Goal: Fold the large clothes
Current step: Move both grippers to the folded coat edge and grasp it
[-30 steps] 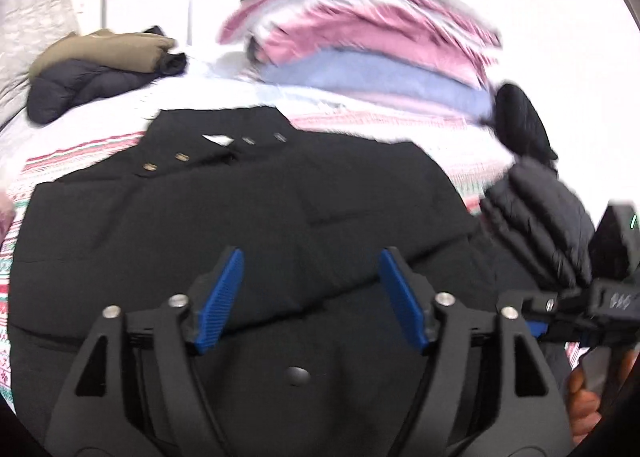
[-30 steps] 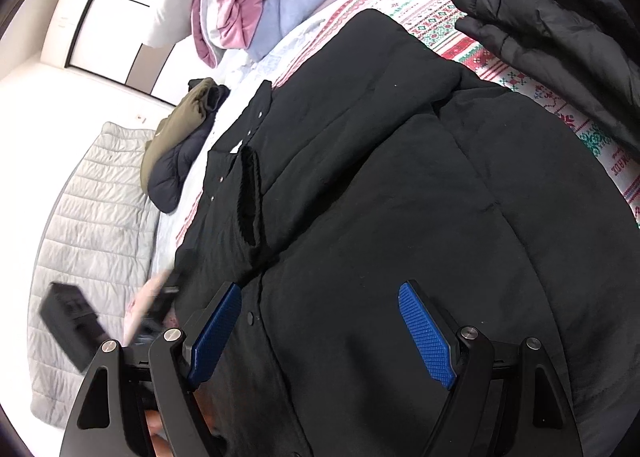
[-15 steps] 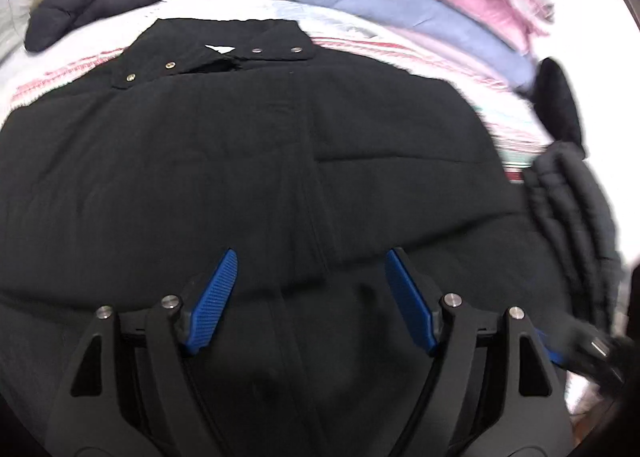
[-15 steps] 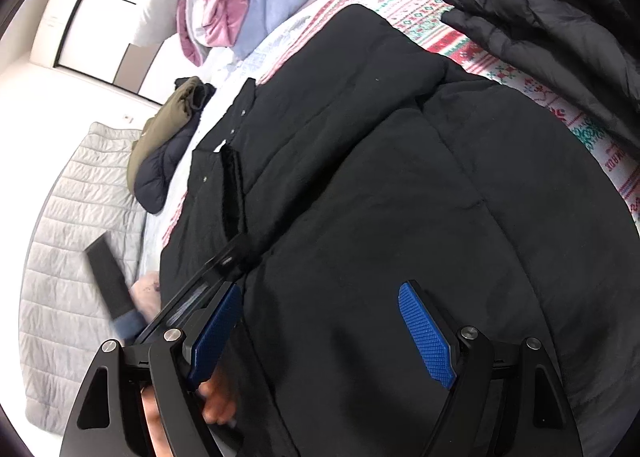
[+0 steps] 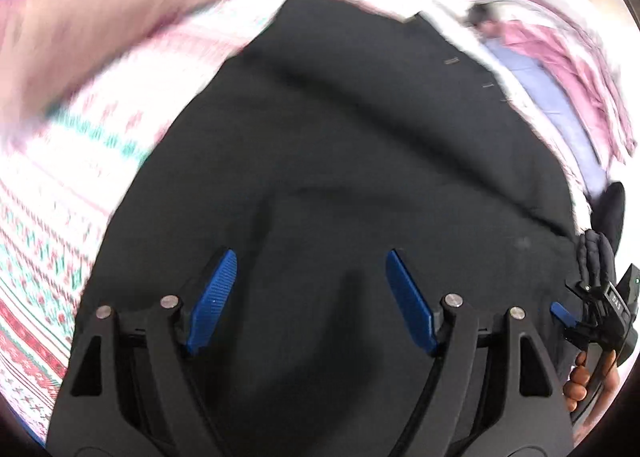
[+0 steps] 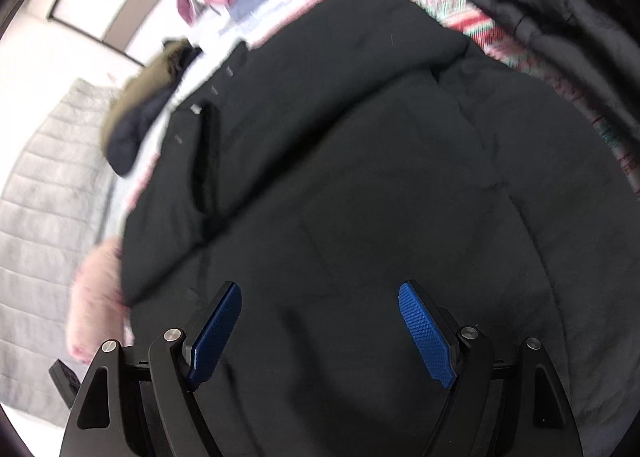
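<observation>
The left wrist picture is smeared. A big pink shape (image 5: 80, 17) at the top left is so fuzzy that I cannot tell what it is. The pattern on the bed cover (image 5: 60, 193) is a blur of red and green. The black coat (image 5: 340, 145) runs under the left gripper (image 5: 310, 297), so its bottom edge is hidden. The right gripper (image 5: 600, 309) is cut off at the picture's side.

In the right wrist picture, a fuzzy pink thing (image 6: 94, 305) peeks out beside the coat, half hidden. The dark puffy jacket (image 6: 560, 5) is cut off at the corner.
</observation>
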The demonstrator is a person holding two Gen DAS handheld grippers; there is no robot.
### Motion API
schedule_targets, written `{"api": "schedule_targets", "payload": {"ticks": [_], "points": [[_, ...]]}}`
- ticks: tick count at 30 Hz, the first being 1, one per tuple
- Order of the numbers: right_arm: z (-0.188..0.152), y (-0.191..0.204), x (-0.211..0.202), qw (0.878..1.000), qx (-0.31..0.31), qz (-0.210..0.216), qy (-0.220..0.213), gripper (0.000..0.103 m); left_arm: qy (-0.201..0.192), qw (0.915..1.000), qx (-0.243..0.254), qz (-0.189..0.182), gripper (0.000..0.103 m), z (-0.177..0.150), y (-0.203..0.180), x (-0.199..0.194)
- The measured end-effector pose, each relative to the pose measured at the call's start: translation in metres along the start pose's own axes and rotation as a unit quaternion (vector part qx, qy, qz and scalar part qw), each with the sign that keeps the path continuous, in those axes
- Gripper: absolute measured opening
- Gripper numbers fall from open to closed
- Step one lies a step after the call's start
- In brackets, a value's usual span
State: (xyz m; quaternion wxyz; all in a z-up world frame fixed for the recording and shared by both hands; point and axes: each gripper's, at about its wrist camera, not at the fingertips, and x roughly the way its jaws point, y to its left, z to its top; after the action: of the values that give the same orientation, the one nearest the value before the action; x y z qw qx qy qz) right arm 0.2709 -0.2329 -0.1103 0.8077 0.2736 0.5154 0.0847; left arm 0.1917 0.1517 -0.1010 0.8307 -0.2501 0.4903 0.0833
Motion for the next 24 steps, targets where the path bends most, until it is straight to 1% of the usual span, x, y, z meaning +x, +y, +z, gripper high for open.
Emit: {"api": "schedule_targets", "payload": {"ticks": [1, 2, 4, 5, 6, 7, 9, 11, 13, 15, 18, 20, 23, 24], "points": [[0.0, -0.001, 0.005, 1.0, -0.006, -0.004, 0.003, 0.083, -0.012, 0.9999, 0.007, -0.009, 0.076, -0.002, 0.0, -0.004], [-0.001, 0.0, 0.006, 1.0, -0.014, -0.005, 0.0, 0.083, -0.018, 0.9997, 0.015, -0.007, 0.077, -0.003, -0.002, -0.01], [-0.004, 0.0, -0.002, 1.0, -0.012, -0.012, -0.015, 0.083, -0.035, 0.999, 0.024, -0.012, 0.077, -0.005, -0.007, -0.021], [-0.007, 0.0, -0.01, 0.999, 0.001, -0.023, -0.03, 0.083, -0.044, 0.9985, 0.029, -0.018, 0.077, -0.009, -0.008, -0.027], [-0.013, 0.0, -0.026, 0.998, 0.011, -0.032, -0.058, 0.083, -0.046, 0.9982, 0.031, -0.021, 0.077, -0.011, -0.008, -0.03], [-0.02, 0.005, -0.043, 0.996, 0.003, -0.022, -0.086, 0.083, -0.042, 0.9984, 0.029, -0.024, 0.077, -0.013, -0.007, -0.033], [-0.03, 0.015, -0.066, 0.994, -0.028, -0.001, -0.109, 0.083, -0.031, 0.9988, 0.013, -0.037, 0.077, -0.017, 0.0, -0.039], [-0.04, 0.024, -0.077, 0.993, -0.057, -0.005, -0.107, 0.083, -0.023, 0.9986, 0.0, -0.047, 0.077, -0.018, 0.005, -0.043], [-0.051, 0.027, -0.078, 0.992, -0.081, -0.035, -0.091, 0.083, -0.026, 0.9985, 0.0, -0.048, 0.077, -0.02, 0.007, -0.048], [-0.06, 0.029, -0.078, 0.992, -0.084, -0.049, -0.078, 0.083, -0.036, 0.9982, 0.01, -0.047, 0.077, -0.022, 0.006, -0.058], [-0.073, 0.024, -0.1, 0.991, -0.092, -0.037, -0.089, 0.083, -0.047, 0.998, 0.019, -0.039, 0.077, -0.027, 0.015, -0.076], [-0.083, 0.022, -0.116, 0.988, -0.114, -0.048, -0.096, 0.083, -0.044, 0.998, 0.017, -0.041, 0.077, -0.032, 0.028, -0.085], [-0.096, 0.017, -0.125, 0.982, -0.166, -0.059, -0.068, 0.083, -0.04, 0.9987, 0.017, -0.028, 0.077, -0.04, 0.051, -0.102], [-0.103, 0.013, -0.132, 0.978, -0.193, -0.065, -0.055, 0.083, -0.041, 0.9986, 0.019, -0.027, 0.077, -0.042, 0.057, -0.107]]}}
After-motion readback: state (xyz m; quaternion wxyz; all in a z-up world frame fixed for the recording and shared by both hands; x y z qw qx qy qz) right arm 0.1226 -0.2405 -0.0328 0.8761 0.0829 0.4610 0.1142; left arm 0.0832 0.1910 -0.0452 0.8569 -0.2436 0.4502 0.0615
